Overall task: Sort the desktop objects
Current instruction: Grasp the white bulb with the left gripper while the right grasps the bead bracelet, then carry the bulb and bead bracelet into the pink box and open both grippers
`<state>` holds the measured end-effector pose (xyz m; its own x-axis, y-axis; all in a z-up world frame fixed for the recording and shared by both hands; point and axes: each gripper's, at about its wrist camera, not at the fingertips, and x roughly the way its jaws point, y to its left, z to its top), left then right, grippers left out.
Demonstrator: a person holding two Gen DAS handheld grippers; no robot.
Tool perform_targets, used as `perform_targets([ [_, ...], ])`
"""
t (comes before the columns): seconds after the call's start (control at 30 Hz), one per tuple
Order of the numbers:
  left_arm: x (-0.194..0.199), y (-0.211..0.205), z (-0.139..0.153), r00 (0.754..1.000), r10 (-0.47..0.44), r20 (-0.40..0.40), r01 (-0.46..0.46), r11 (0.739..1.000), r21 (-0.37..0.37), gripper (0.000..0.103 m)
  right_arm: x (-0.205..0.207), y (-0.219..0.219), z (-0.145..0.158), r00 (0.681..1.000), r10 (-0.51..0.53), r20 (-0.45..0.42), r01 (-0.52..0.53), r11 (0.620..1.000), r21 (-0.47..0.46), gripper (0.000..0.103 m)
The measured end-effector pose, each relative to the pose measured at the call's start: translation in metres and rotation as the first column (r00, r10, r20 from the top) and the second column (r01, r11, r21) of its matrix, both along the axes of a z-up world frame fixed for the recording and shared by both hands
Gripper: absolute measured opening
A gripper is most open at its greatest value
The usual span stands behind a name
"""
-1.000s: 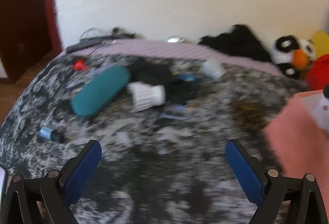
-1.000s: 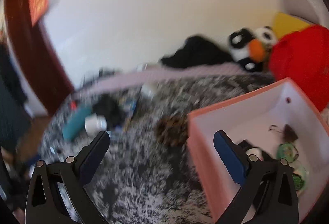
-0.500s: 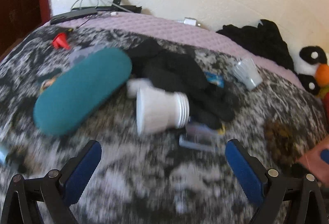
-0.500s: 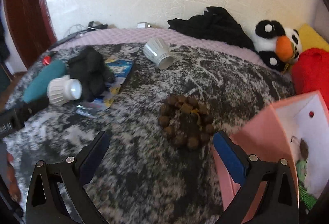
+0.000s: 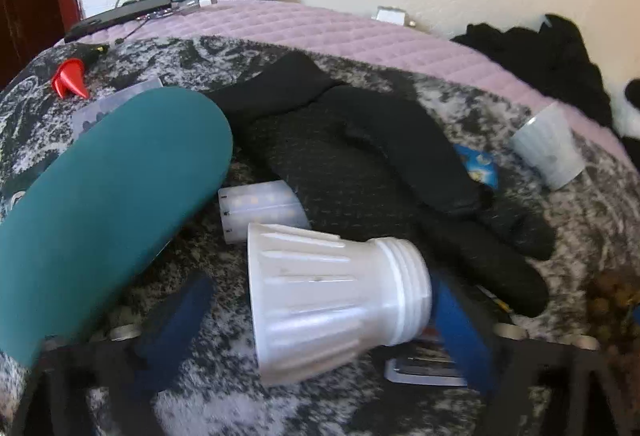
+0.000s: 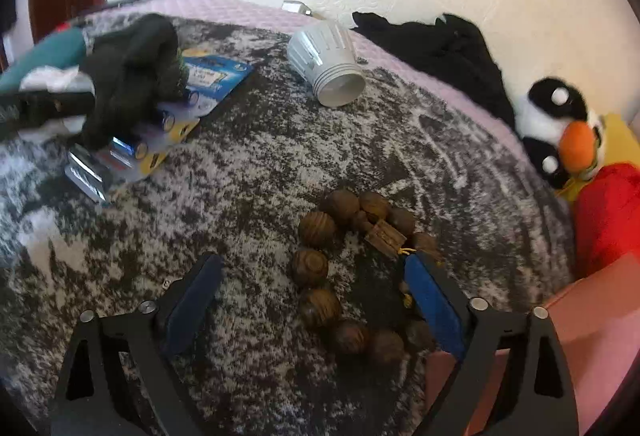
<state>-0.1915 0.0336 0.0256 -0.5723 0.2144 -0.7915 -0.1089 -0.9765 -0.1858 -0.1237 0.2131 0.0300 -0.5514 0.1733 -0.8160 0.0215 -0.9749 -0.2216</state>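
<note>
Although both claws stand with their fingers apart and hold nothing, each one has its own thing directly before it, and this decides which hand is nearer to what. The left claw [image 5: 320,320] is low over the patterned bed cover [image 5: 400,408], and the white lamp housing [image 5: 332,300] lies on its side between the two blue pads; its long axis runs across the claw, from the wide mouth at 9 o'clock to the threaded neck at 3 o'clock, and the neck seems to be touching or almost touching the right pad. I judge that closing here would press the housing along its length, not across the waist. The green case [image 5: 104,203] lies just beside it at 10 o'clock, and the black gloves [image 5: 360,171] at 12 o'clock. The right claw [image 6: 316,300] is over the wooden bead bracelet [image 6: 340,276], which lies in a loose ring between its fingers; the right finger already lies over the ring's edge at 3 o'clock. The pink box [image 6: 592,324] is near, at 4 o'clock of this claw, so the right hand is the nearer one to it. The gray cup [image 6: 328,63] and the battery pack [image 6: 168,119] lie well apart, at 12 and 10 o'clock.
</note>
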Motion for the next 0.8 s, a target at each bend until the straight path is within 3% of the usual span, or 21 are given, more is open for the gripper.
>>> perform_targets([
  [0.1, 0.005, -0.004, 0.004, 1.0, -0.005, -0.006, 0.005, 1.0, 0.01, 0.056, 0.01, 0.002, 0.014, 1.0, 0.018, 0.002, -0.018, 0.997, -0.075, 0.02],
  [0.23, 0.022, -0.015, 0.022, 1.0, 0.008, -0.015, -0.007, 1.0, 0.016, 0.055, 0.023, 0.005, 0.034, 0.999, 0.043, 0.002, -0.042, 0.984, -0.174, 0.02],
  [0.43, 0.08, -0.038, 0.061, 0.998, 0.037, -0.053, -0.038, 0.999, -0.011, 0.055, 0.043, 0.009, 0.063, 0.997, 0.08, -0.002, -0.077, 0.945, -0.318, 0.02],
  [0.53, 0.107, -0.05, 0.081, 0.996, 0.052, -0.069, -0.053, 0.999, -0.004, 0.055, 0.067, 0.004, 0.091, 0.995, 0.09, -0.05, -0.102, 0.913, -0.395, 0.02],
  [0.8, 0.196, -0.062, 0.145, 0.983, 0.036, -0.182, -0.033, 0.999, 0.016, 0.055, 0.139, -0.038, 0.17, 0.968, 0.155, -0.196, -0.228, 0.871, -0.436, 0.02],
])
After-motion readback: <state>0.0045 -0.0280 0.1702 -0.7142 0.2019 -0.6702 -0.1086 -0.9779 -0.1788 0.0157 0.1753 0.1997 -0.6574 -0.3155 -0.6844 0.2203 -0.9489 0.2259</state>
